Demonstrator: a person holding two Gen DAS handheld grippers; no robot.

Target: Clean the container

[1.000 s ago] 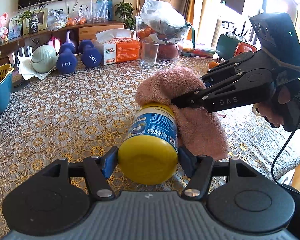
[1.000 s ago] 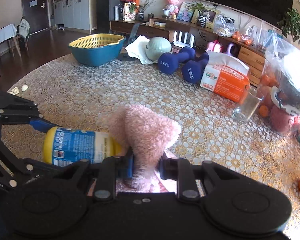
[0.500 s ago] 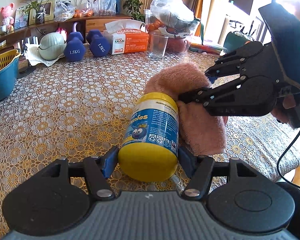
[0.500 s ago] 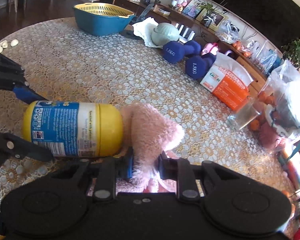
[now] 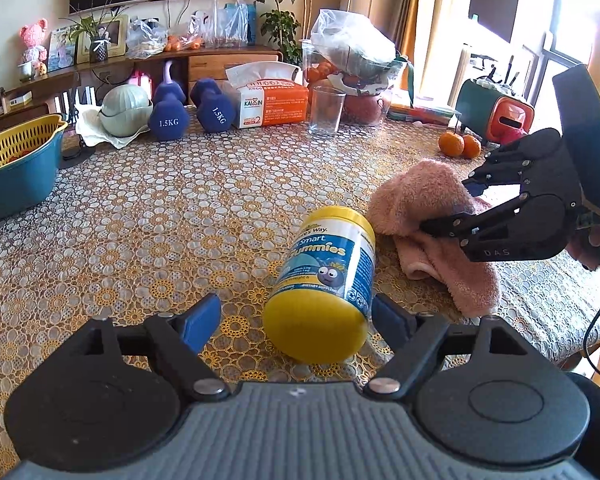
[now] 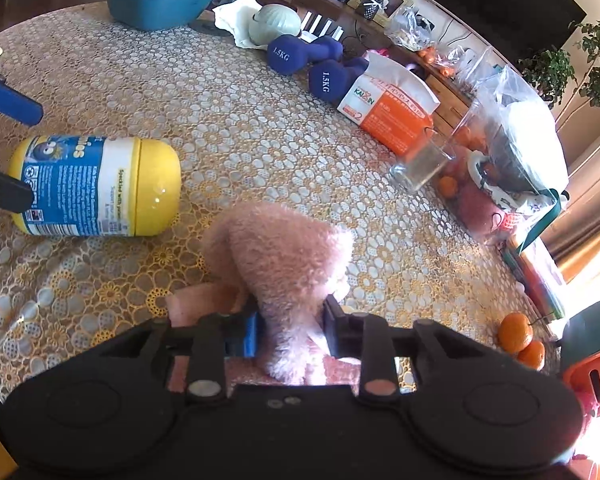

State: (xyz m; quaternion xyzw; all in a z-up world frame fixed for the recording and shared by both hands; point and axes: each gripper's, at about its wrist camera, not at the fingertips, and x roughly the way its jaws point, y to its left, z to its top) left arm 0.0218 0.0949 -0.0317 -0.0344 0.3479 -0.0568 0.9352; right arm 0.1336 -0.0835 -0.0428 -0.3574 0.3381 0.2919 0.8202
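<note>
A yellow gummies container (image 5: 320,280) with a blue label lies on its side on the lace tablecloth. It sits between the jaws of my left gripper (image 5: 296,320), which are opening; the left pad stands clear of it, so it is not gripped. In the right wrist view the container (image 6: 96,188) lies at the left, a blue left fingertip (image 6: 12,104) beside its base. My right gripper (image 6: 290,328) has a fluffy pink cloth (image 6: 280,248) bunched between its pads, still pinched as the jaws open. The cloth (image 5: 420,192) rests on the table just right of the container.
Along the table's far side stand a teal basket (image 5: 16,176), two blue dumbbells (image 5: 168,116), an orange tissue box (image 5: 272,104), a glass (image 5: 326,110) and bagged fruit. Two oranges (image 5: 458,145) lie at the far right. The table edge (image 5: 560,344) runs along the right.
The left jaws have spread off the container, which now lies on the table. The right gripper has drawn the cloth away from the container to the right, and its jaws have parted a little.
</note>
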